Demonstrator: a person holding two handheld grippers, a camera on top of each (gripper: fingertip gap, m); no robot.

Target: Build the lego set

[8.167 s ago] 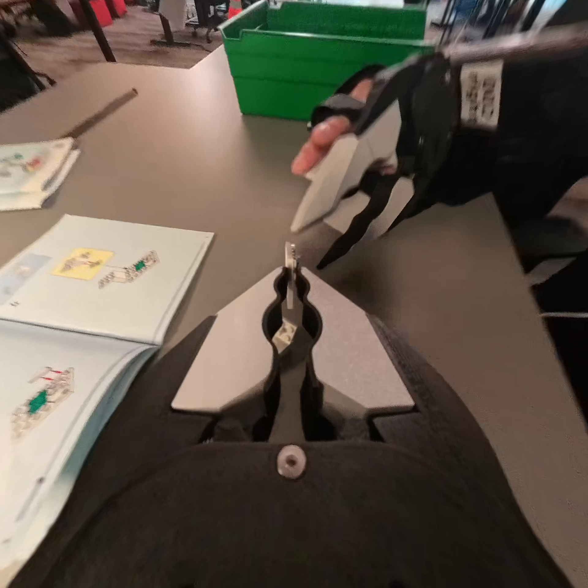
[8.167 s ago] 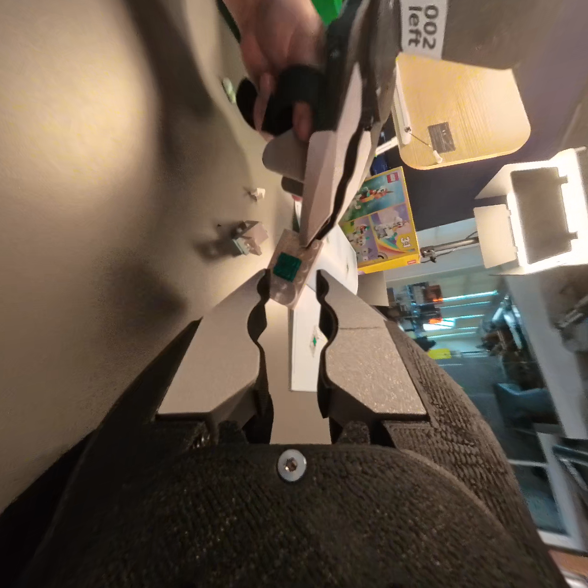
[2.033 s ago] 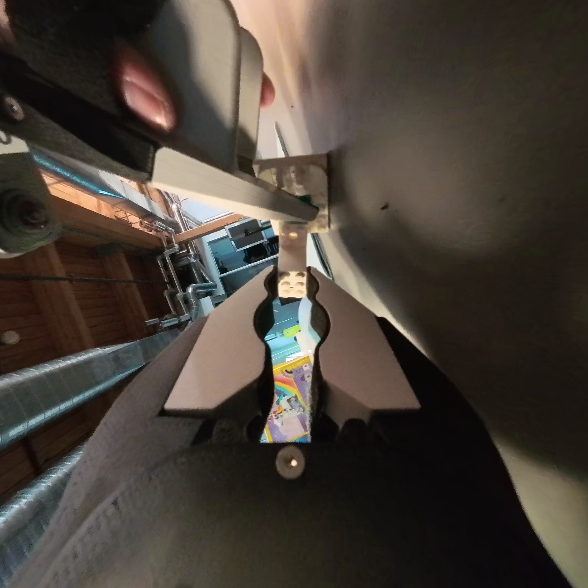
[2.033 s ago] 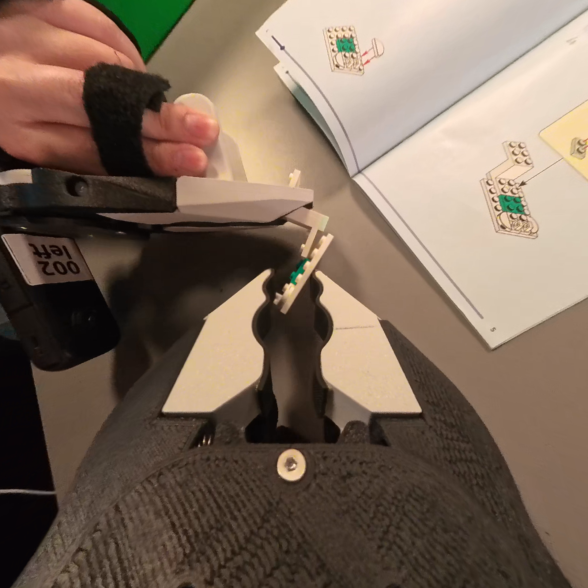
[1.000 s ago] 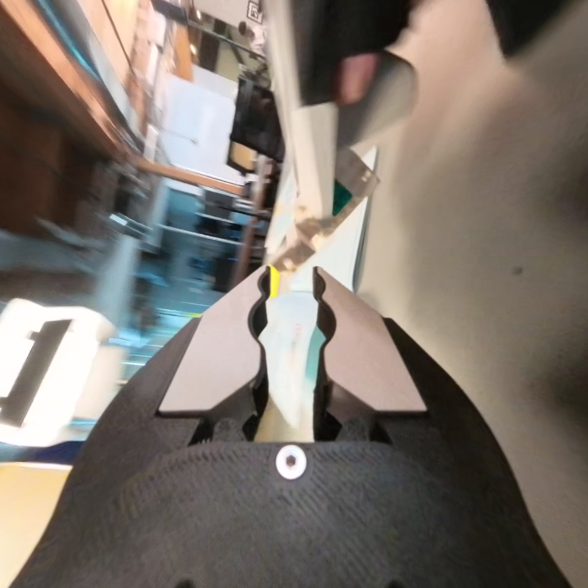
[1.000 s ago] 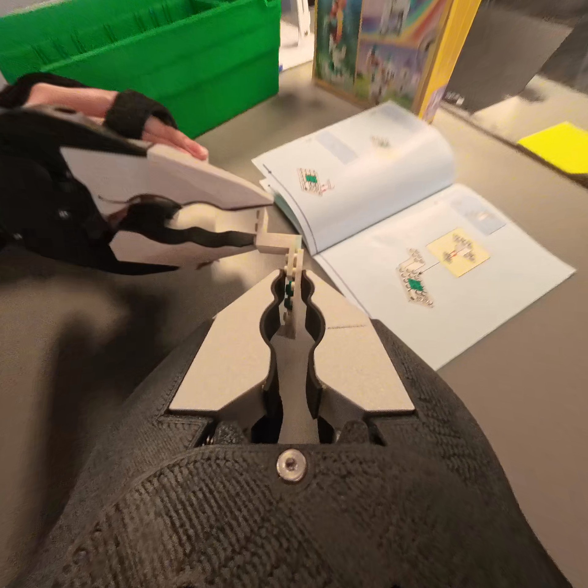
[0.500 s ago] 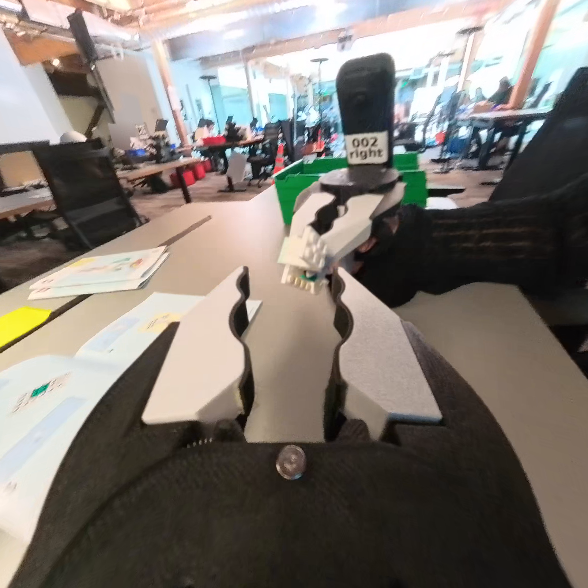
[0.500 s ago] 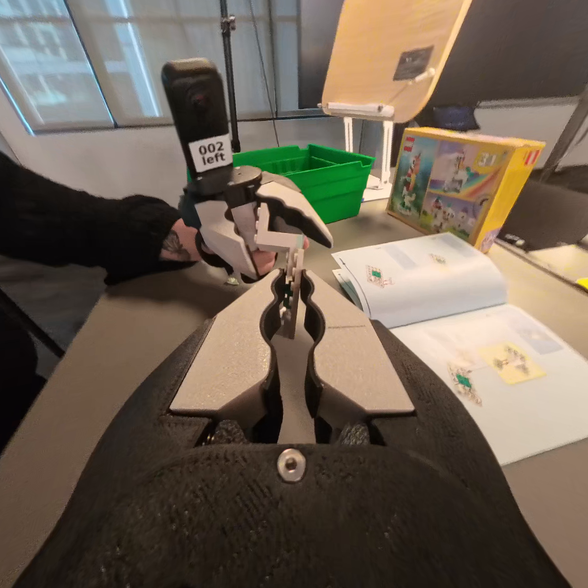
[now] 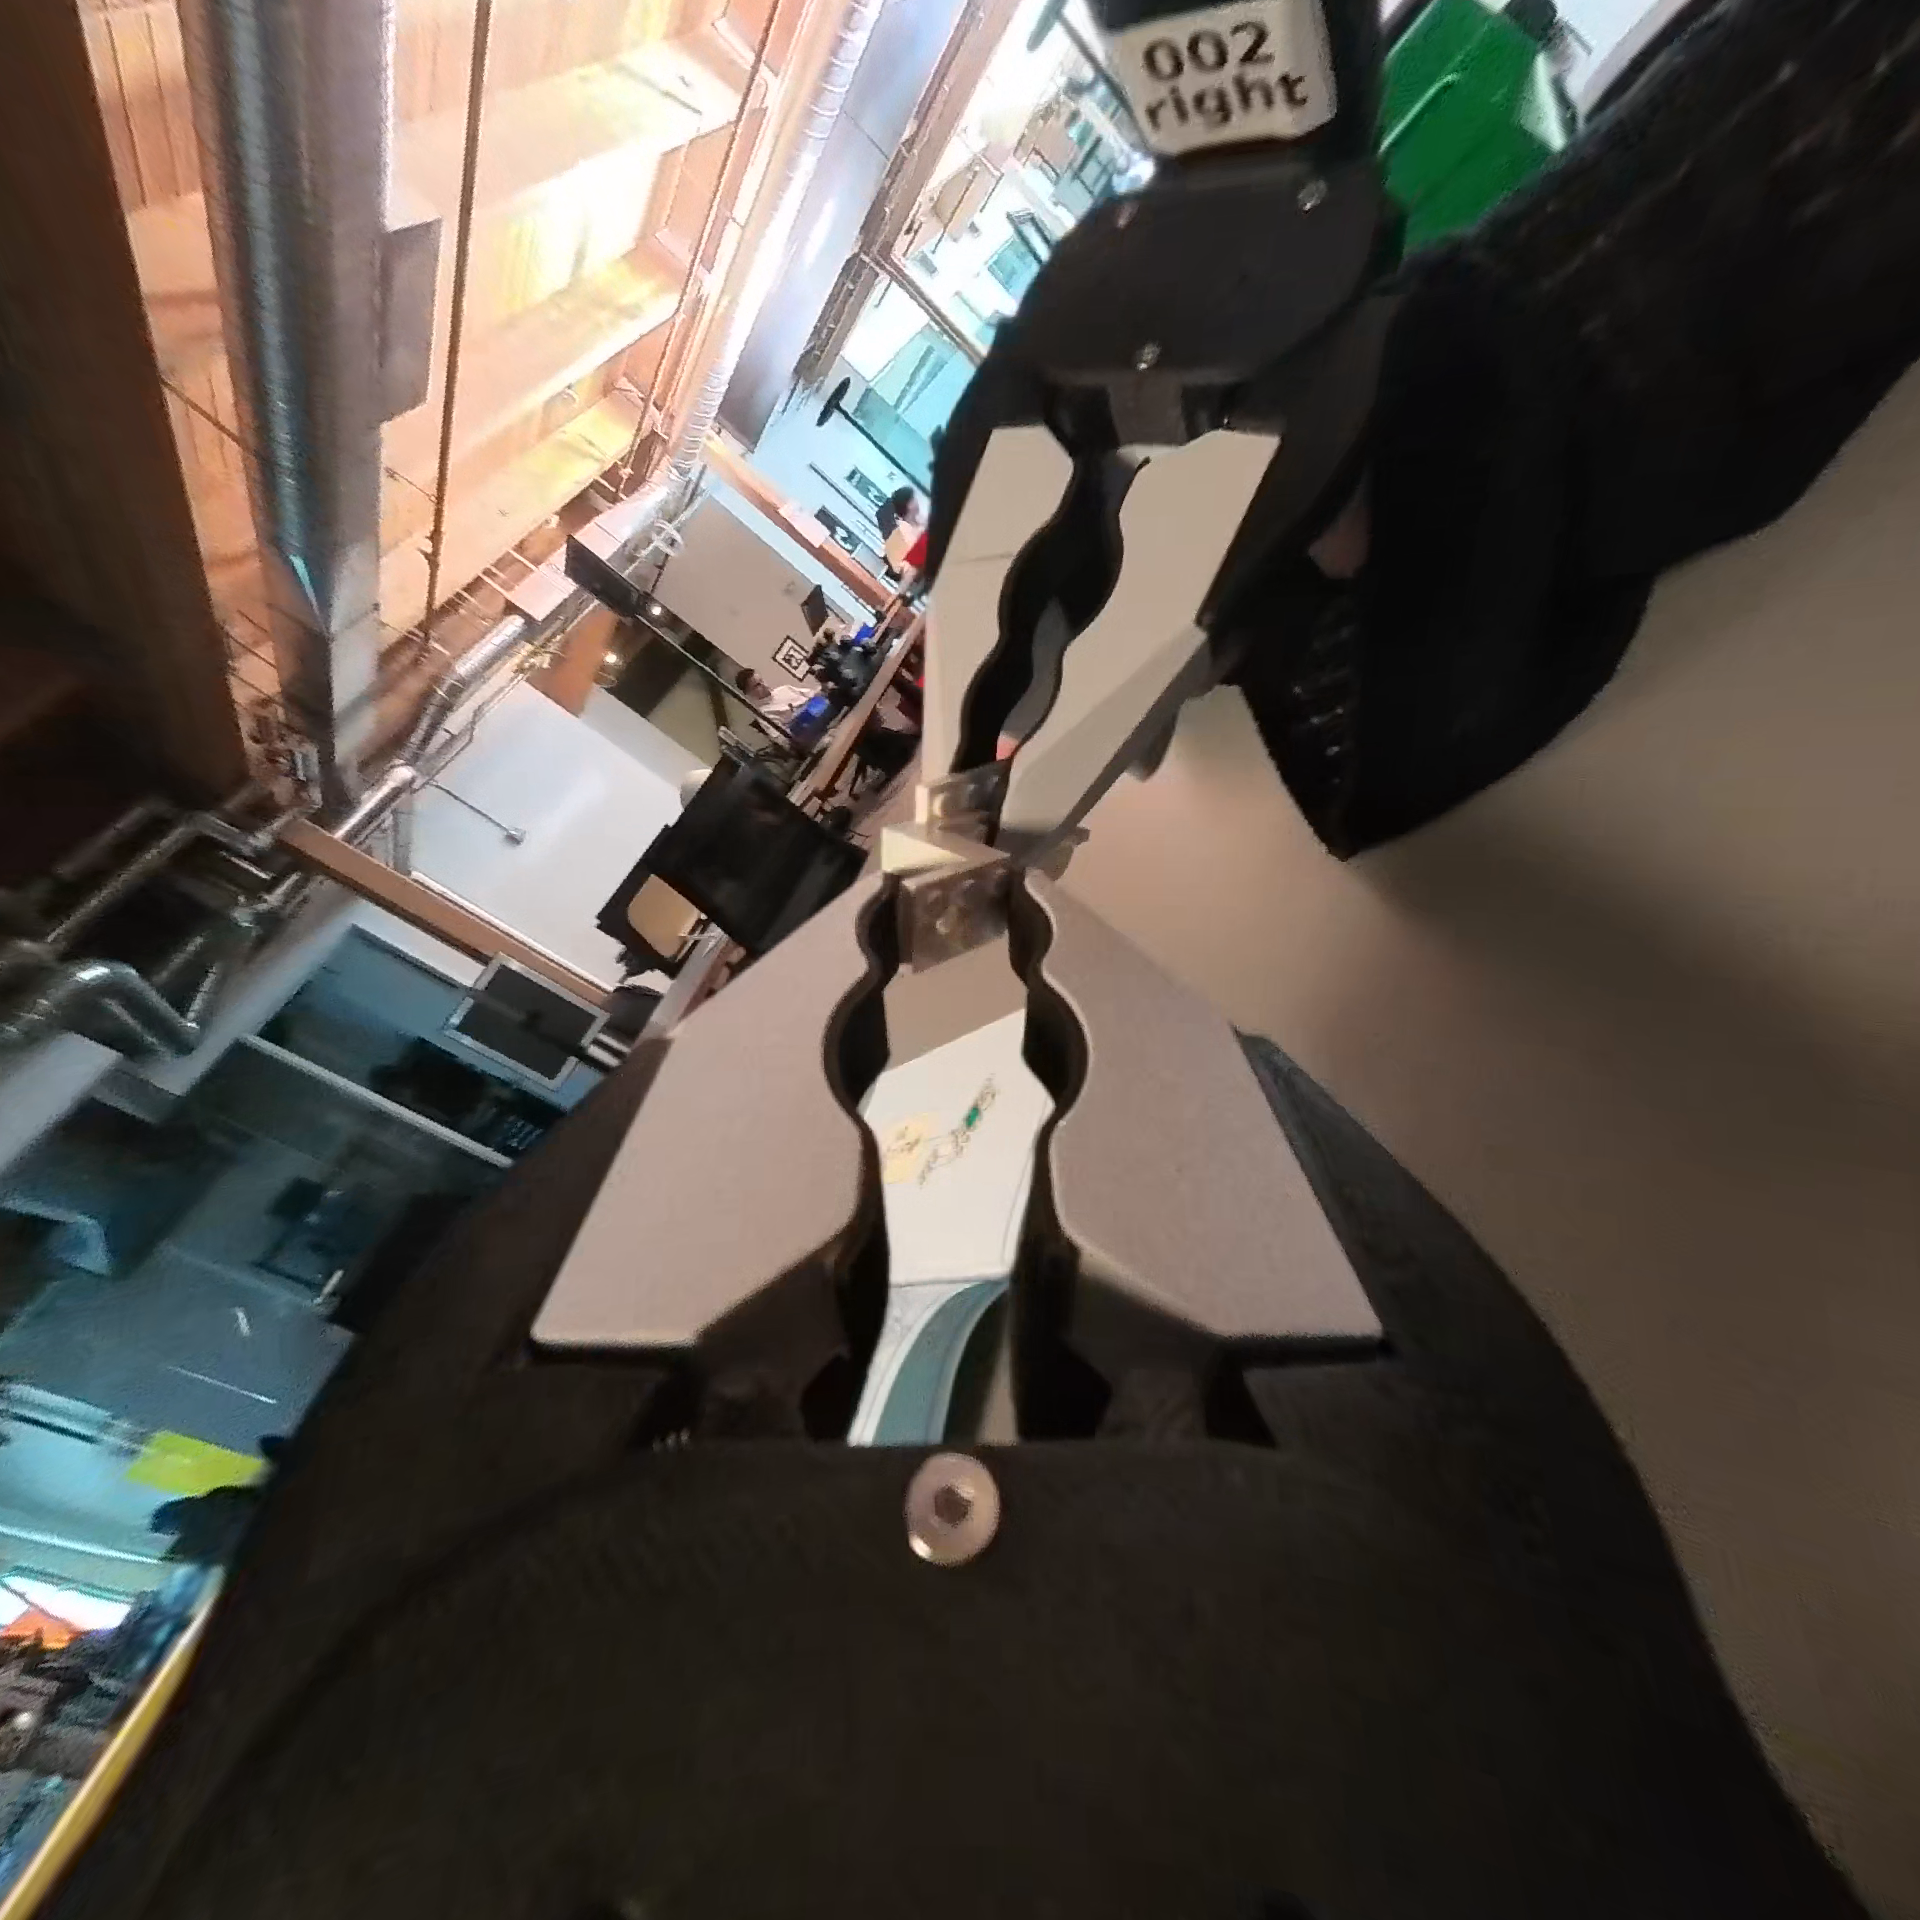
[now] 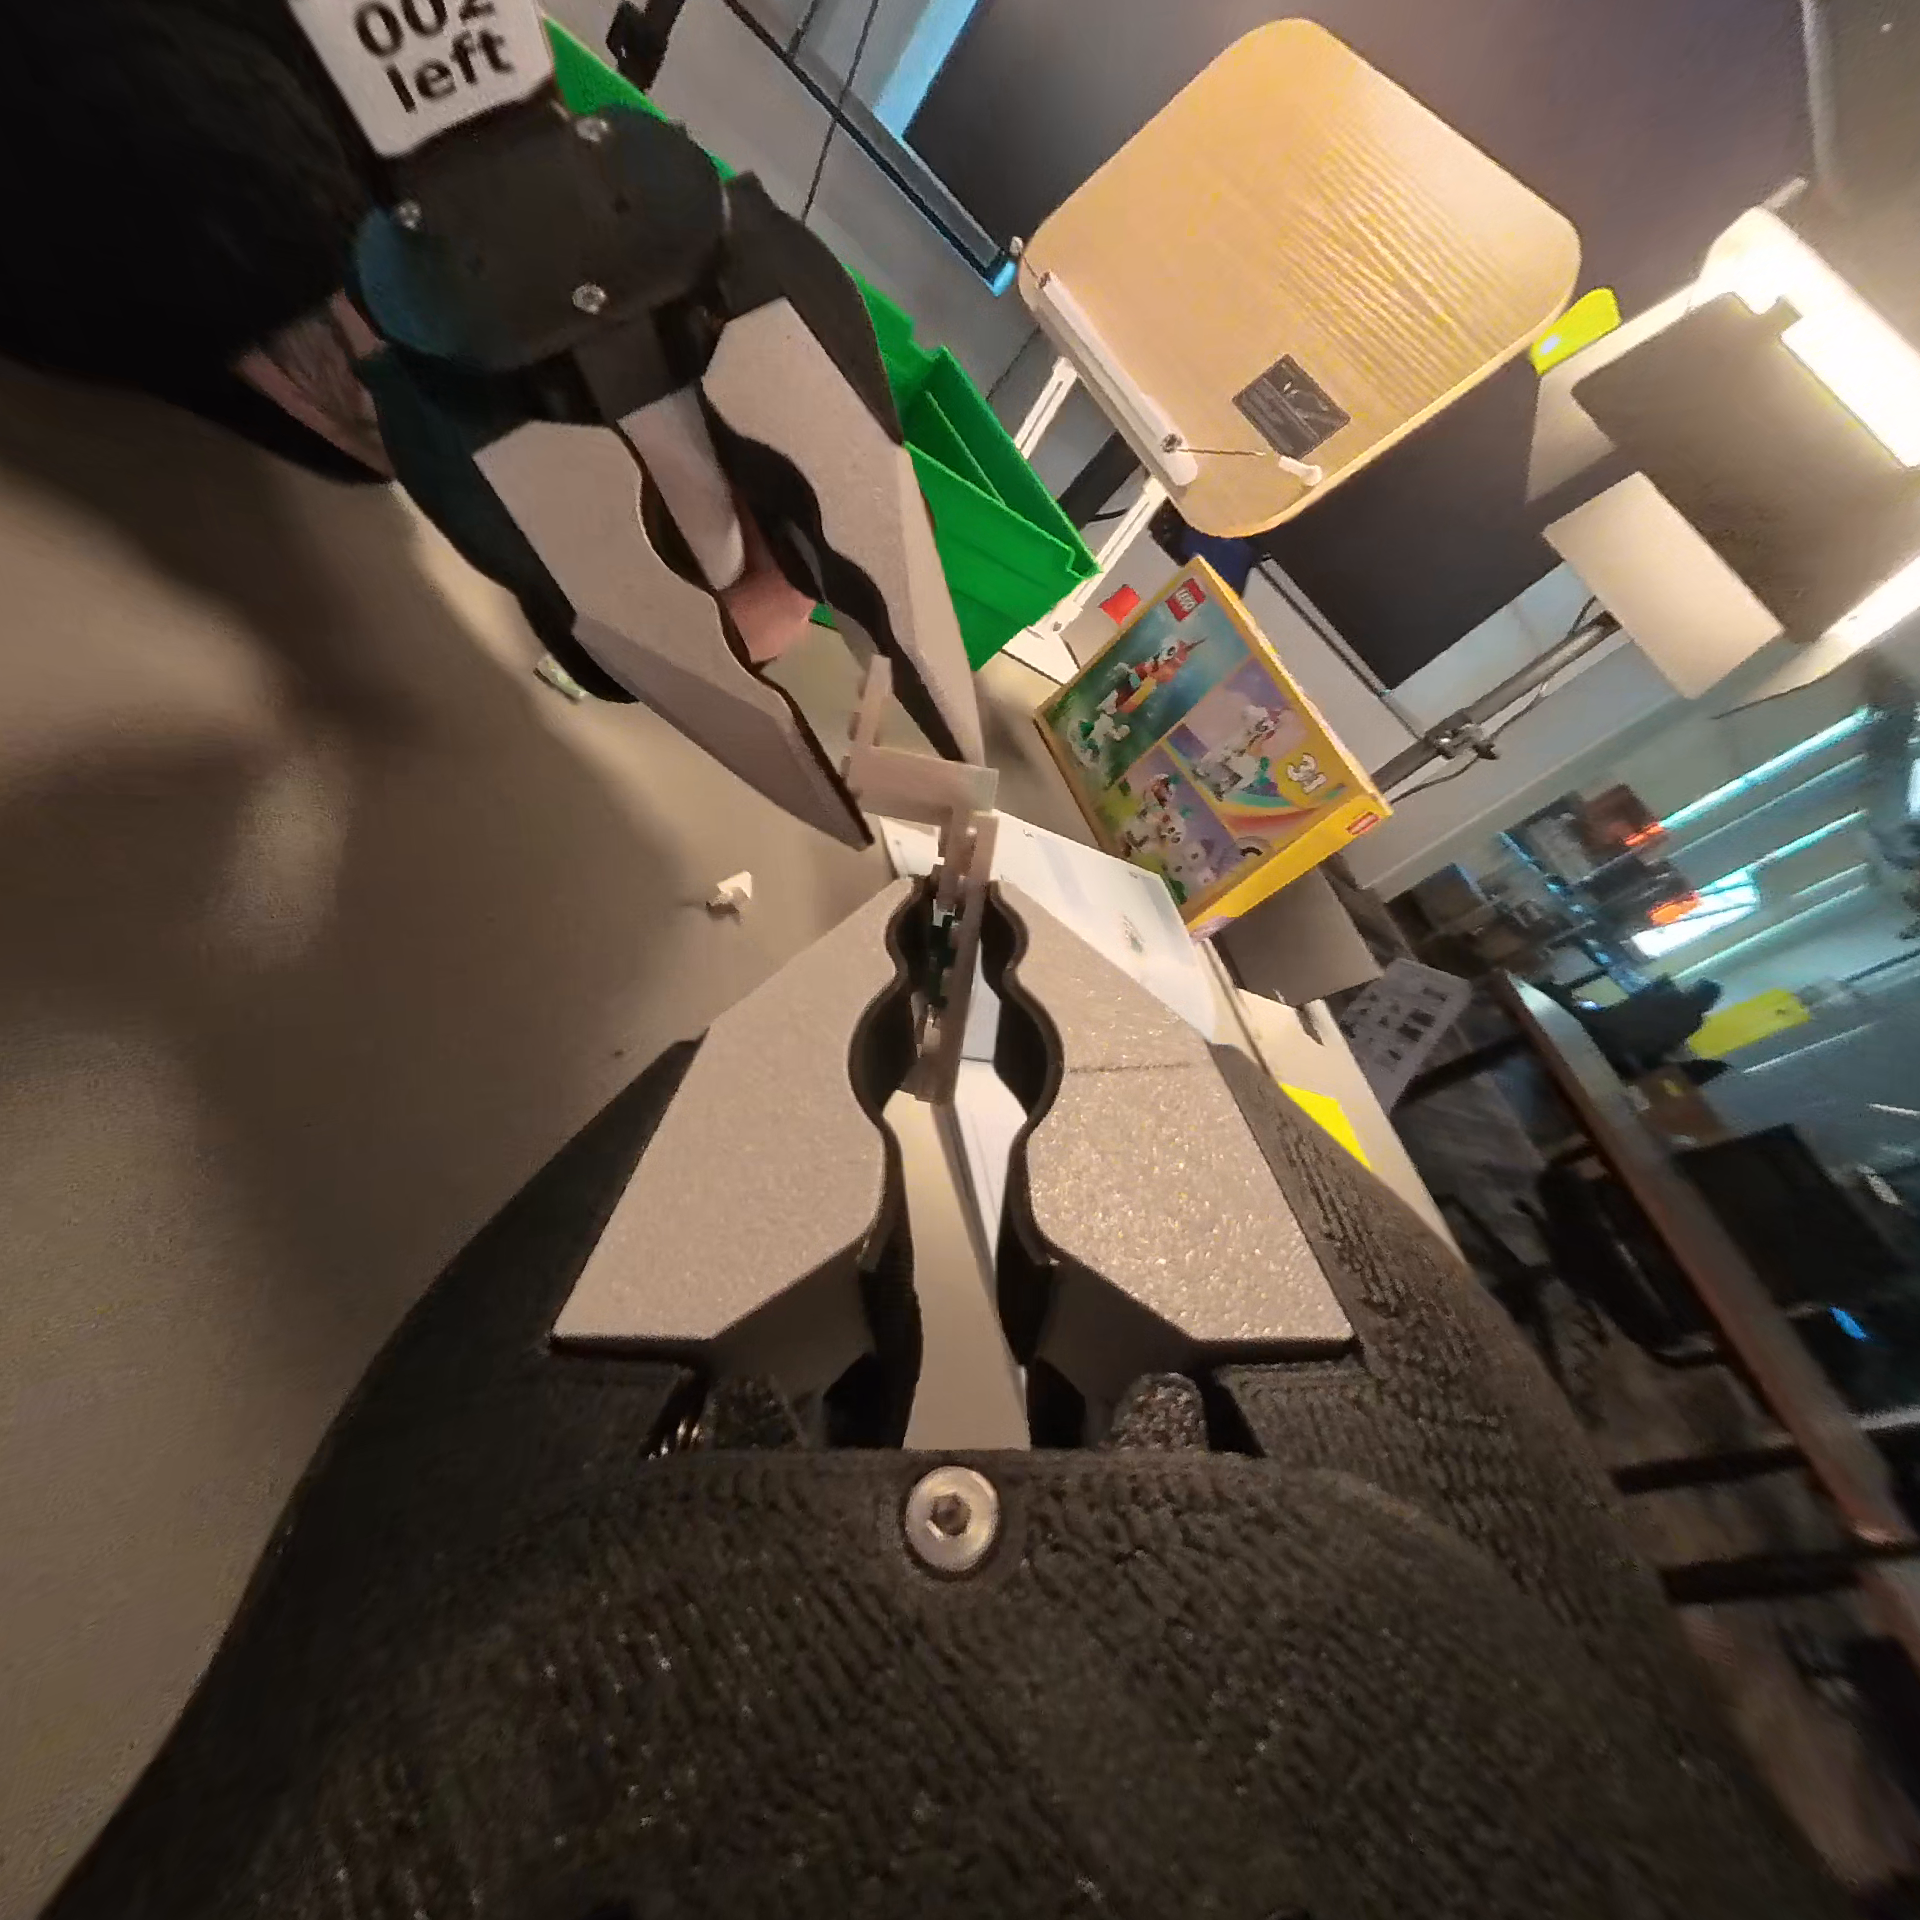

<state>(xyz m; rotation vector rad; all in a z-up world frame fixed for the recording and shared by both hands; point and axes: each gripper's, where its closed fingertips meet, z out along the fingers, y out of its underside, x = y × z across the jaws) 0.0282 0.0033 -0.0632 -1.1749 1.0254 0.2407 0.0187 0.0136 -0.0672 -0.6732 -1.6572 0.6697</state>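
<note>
Both jaws clamped on white lego assembly (image 10: 951,894); its green plate visible only right wrist view

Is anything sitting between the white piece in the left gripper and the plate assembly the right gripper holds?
Nothing visible: the white piece in the left gripper already meets the top edge of the plate assembly clamped in the right gripper.

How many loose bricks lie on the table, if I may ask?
2: a white brick left of the right gripper, a small brick tucked by the left gripper; more may be hidden.
</note>
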